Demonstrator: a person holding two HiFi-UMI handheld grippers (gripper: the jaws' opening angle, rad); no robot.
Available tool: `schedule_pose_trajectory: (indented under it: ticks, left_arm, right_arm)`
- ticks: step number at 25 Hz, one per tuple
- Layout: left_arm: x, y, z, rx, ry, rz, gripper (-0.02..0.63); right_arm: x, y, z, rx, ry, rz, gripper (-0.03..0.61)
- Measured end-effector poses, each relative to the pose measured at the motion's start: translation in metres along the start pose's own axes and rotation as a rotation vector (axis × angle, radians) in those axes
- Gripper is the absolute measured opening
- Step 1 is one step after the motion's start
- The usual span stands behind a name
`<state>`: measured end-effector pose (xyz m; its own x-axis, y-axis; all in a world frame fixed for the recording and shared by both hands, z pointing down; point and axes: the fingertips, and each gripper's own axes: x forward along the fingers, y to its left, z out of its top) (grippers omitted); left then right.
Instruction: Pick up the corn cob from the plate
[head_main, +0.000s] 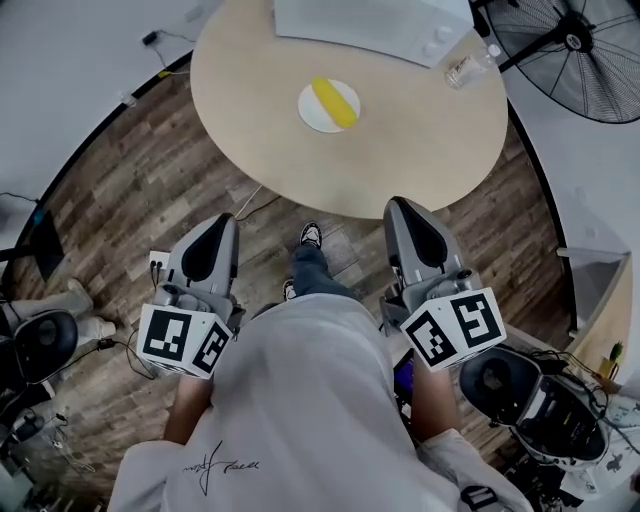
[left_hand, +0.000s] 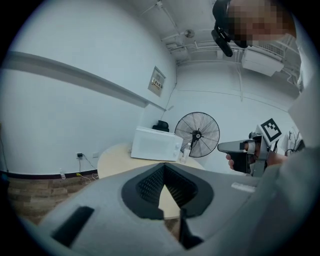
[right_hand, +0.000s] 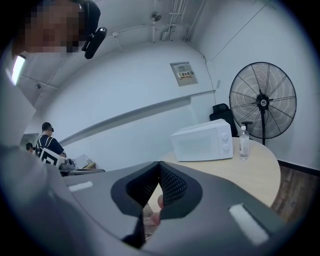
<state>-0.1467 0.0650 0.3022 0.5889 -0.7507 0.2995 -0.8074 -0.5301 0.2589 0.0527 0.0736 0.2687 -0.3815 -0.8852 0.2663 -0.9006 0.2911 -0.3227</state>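
Corn cob (head_main: 335, 103) lies on the white plate (head_main: 312, 121) on the round tabletop (head_main: 400, 150). Left tongs (head_main: 224, 220) and right tongs (head_main: 400, 204) are both clenched and empty. They are held near the tabletop's near edge, well apart from the plate.

Table (head_main: 430, 150): pale wood-look top, smooth, matt with a slight sheen. Floor (head_main: 140, 190): brown wood planks, streaky grain, matt. Plate (head_main: 310, 118): white, smooth, faintly glossy; material can't be told. Corn cob (head_main: 336, 103): yellow, surface looks smooth from here. Left gripper (head_main: 228, 217) and right gripper (head_main: 398, 204): grey matt plastic shells with black inlays; pads (left_hand: 150, 184) black, finely ribbed, rubbery-looking. Marker cubes (head_main: 182, 340): matt black-and-white print. Shirt (head_main: 300, 400): white cloth, soft folds. Bottle (head_main: 468, 68): clear plastic. Microwave (right_hand: 202, 141): white, smooth casing. Fan (head_main: 585, 45): black wire grille, metal-looking.
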Motion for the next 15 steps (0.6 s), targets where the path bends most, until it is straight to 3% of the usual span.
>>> schedule_pose_trajectory:
  ticks: [6, 15]
  left_arm:
    - [0.045, 0.005, 0.023, 0.017, 0.003, -0.017, 0.0]
    - [0.099, 0.01, 0.047, 0.061, -0.019, 0.025, 0.0]
  right_arm:
    - [0.026, -0.03, 0.028, -0.001, -0.02, -0.008, 0.012]
    - [0.064, -0.073, 0.05, -0.019, -0.039, 0.026, 0.012]
